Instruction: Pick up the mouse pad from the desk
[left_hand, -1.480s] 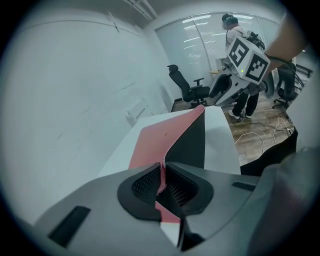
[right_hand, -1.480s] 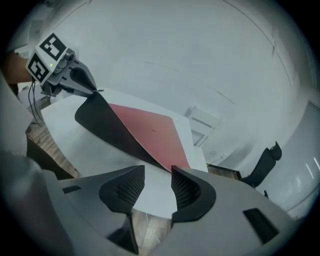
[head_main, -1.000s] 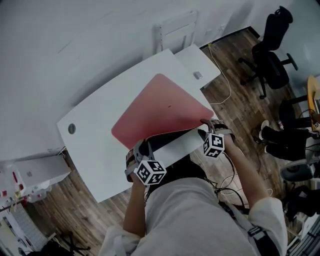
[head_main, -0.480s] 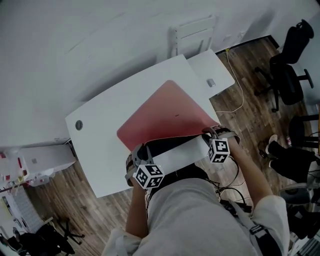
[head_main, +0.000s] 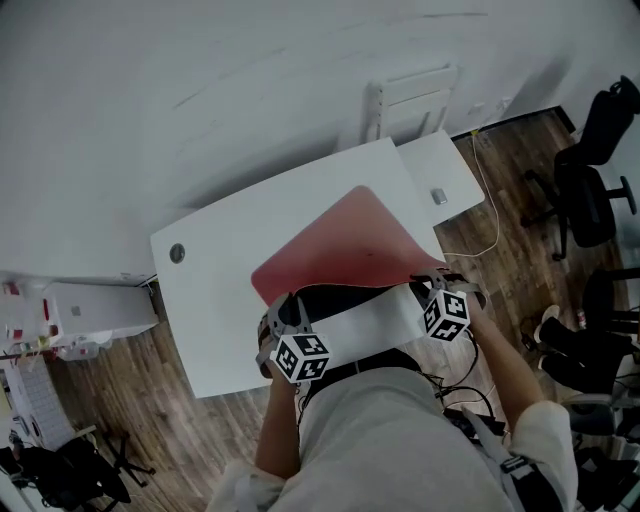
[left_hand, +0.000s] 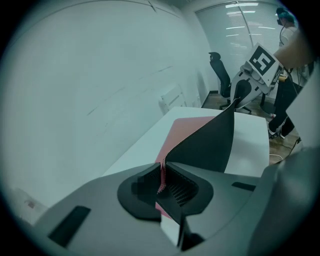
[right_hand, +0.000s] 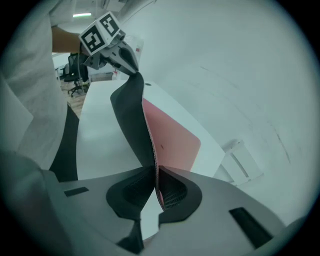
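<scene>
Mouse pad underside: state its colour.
Mouse pad underside: black, best in left gripper view.

Left of pad (head_main: 340, 245): bare desk (head_main: 220, 300), only a grommet (head_main: 177, 253).
Behind: wall (head_main: 200, 100) close to the desk's far edge.
Right: side table (head_main: 420, 160) bearing a grey object (head_main: 439, 196); chair (head_main: 590, 200) well apart.
Near edge: raised pad bars the way.

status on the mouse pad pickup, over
Left gripper shut on mouse pad edge. Right gripper jaws just closed on it too. Near edge lifted, rest on desk. Nothing blocking.
</scene>
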